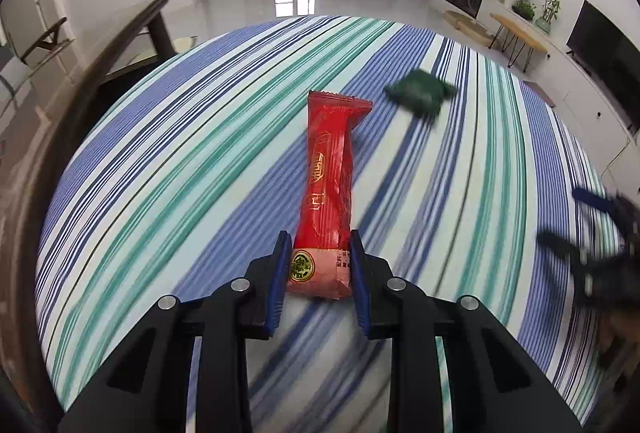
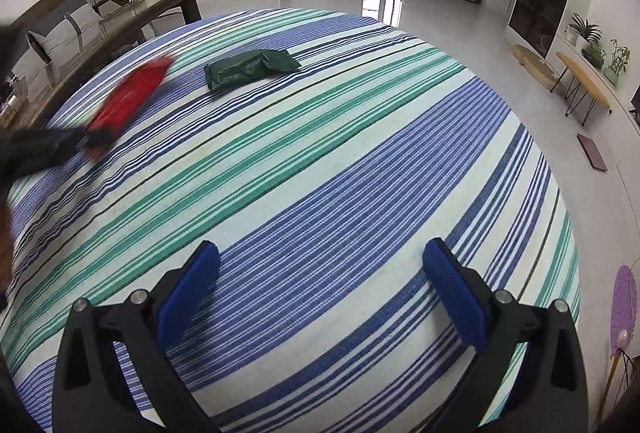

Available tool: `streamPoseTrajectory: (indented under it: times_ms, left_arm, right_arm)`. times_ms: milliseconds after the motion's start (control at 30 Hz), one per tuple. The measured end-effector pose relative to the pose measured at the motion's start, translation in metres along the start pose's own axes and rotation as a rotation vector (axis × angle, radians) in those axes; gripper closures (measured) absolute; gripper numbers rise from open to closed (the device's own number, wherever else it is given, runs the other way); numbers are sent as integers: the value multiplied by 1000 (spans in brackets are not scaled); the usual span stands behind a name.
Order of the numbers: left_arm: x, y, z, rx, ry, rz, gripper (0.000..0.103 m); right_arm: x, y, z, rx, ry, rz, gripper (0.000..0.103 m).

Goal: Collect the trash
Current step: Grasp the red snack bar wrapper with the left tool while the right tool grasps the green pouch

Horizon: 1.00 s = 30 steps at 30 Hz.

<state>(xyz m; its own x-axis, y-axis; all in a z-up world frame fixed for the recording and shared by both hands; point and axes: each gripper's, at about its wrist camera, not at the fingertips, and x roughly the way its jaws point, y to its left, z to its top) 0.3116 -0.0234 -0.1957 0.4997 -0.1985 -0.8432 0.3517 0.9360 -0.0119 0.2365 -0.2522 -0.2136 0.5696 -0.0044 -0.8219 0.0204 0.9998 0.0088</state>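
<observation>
Round table [image 1: 168,137] under a striped cloth [image 2: 320,161] in blue, green and white, filling most of both views. Beyond it a glossy pale floor, a dark wooden bench [image 2: 132,13] off the table's left edge, and a small yellow-topped side table [image 2: 588,85] with potted plants along the right wall.

Left gripper [image 1: 318,253], black with blue pads, pinching the near end of a long red wrapper [image 1: 328,169]. Pads pressed against both sides of the packet, right where a gold round emblem sits on the foil. Rest of the wrapper stretching away from the jaws toward the middle of the table, its crimped far end free. From the right wrist view, the same red wrapper [image 2: 128,97] blurred near the table's left edge, one end inside the dark blurred shape of the left gripper [image 2: 90,141]. Whether the packet is lifted clear of the cloth or resting on it: cannot tell.

Right gripper [image 2: 320,261] spread wide over bare cloth, nothing between its blue pads. Seen from the left wrist camera as a dark blur at the right rim of the table [image 1: 596,233].

Green wrapper [image 2: 250,67], crumpled and flat, lying on the cloth toward the far side, apart from the red one and well away from both grippers.
</observation>
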Motion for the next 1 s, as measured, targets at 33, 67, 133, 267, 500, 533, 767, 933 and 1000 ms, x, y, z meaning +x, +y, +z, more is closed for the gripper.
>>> streamPoseTrajectory:
  times_ms: [33,67,133,267,500,533,767,933,1000]
  left_arm:
    - [-5,4,-7,-12,-9,4,74]
    - [-9,9,-12,-35,-19,8,74]
    - [-13,19,-18,-76,-28,4,74]
    - [-10,28,-19,-79,-35,34,74]
    - [-10,29,-15,-82,-38,47,73]
    - [-9,27,-14,-78,-32,50,73]
    - [-7,20,-13,-82,-28,54,73]
    - [-9,17,-15,-107,-30,14,73]
    - [-10,12,-18,-110,-28,-7,73]
  right_arm:
    - [-1,0,0,4,-3,7,5]
    - [-3,3,2,18,-18,60,5]
    - [-3,10,10,35,-18,124,8]
    - [17,24,46,169,33,204,25]
    - [67,43,116,325,37,183,37]
    - [74,50,126,313,31,161,36]
    - [88,80,139,93,-17,-12,57]
    - [66,67,103,-42,-45,72,62]
    - [46,60,75,-120,-46,129,62]
